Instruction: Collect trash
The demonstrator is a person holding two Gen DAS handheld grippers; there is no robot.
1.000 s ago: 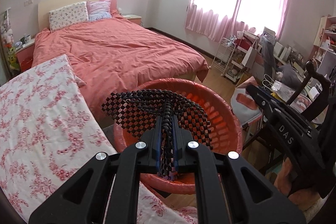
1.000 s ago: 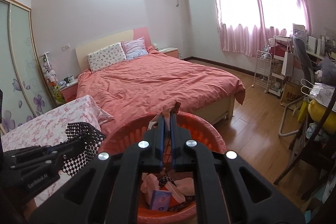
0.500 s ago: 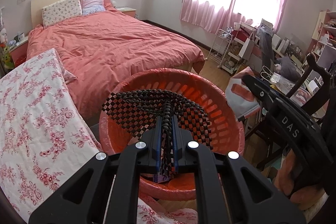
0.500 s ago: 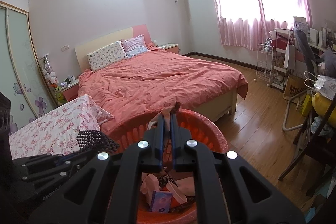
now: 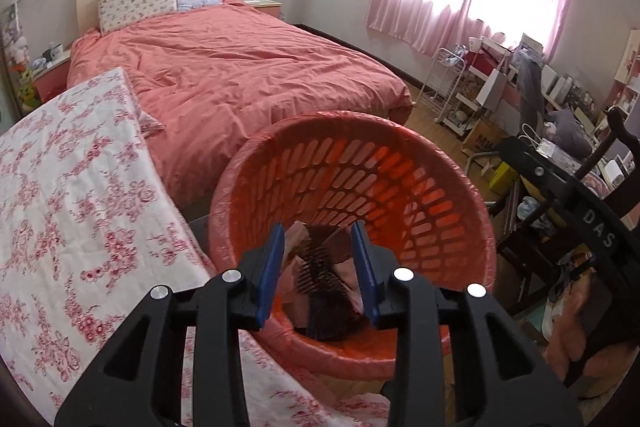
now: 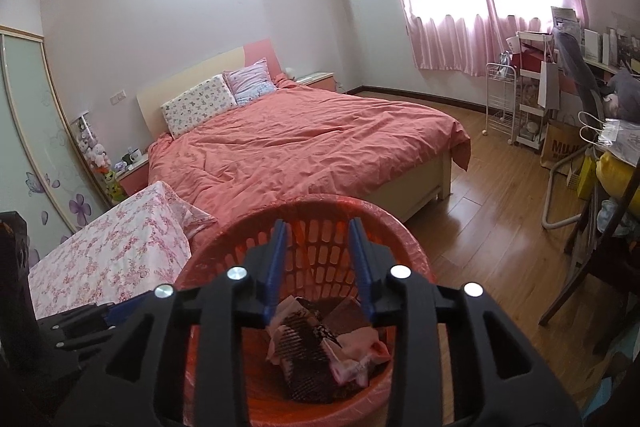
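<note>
Floral cotton cloth (image 5: 76, 195), white with red roses, lying flat on the left, butting up against the basket. Left gripper (image 5: 319, 259) hovering over the rim with blue-padded fingers (image 5: 272, 267) spread wide, gripping nothing. Sitting in the round orange slotted-plastic basket (image 5: 404, 187): black checkered mesh netting (image 5: 320, 287), crumpled on pink wrappers. Right gripper (image 6: 318, 259) hanging over the same basket (image 6: 404, 247), fingers parted and empty too, mesh (image 6: 304, 359) bunched up below with pink scraps (image 6: 360, 351). Wrinkly salmon bedspread (image 6: 304, 143) lying beyond.
</note>
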